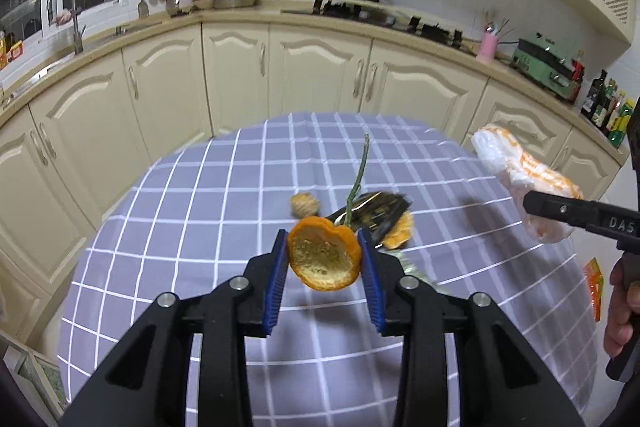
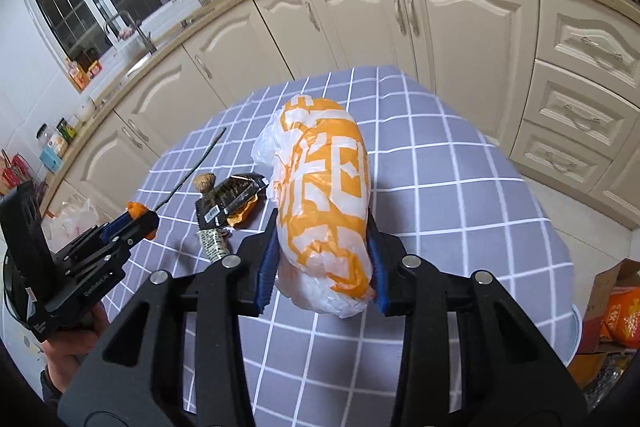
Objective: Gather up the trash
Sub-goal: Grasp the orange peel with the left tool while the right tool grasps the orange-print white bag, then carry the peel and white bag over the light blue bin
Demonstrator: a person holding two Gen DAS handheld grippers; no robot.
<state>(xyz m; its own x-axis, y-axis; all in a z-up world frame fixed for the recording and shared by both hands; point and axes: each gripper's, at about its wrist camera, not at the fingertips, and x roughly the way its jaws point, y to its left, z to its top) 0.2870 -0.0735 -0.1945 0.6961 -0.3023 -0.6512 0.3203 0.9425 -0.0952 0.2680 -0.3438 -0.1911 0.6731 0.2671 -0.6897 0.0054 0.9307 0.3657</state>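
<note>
While the left gripper point(image 1: 324, 259) squeezes a curled orange peel point(image 1: 323, 259) between its blue pads, a little above the purple checked tablecloth point(image 1: 200, 211), more trash lies just past its jaws: a black shiny wrapper point(image 1: 376, 215) and a small brown nut point(image 1: 305, 205). In the right view, the right gripper point(image 2: 324, 255) pinches a bunched white-and-orange plastic bag point(image 2: 326, 195), probably to hold the scraps.

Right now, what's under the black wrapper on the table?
An orange peel piece pokes out from beneath the black wrapper. How far it extends underneath is covered, as is anything else there.
</note>
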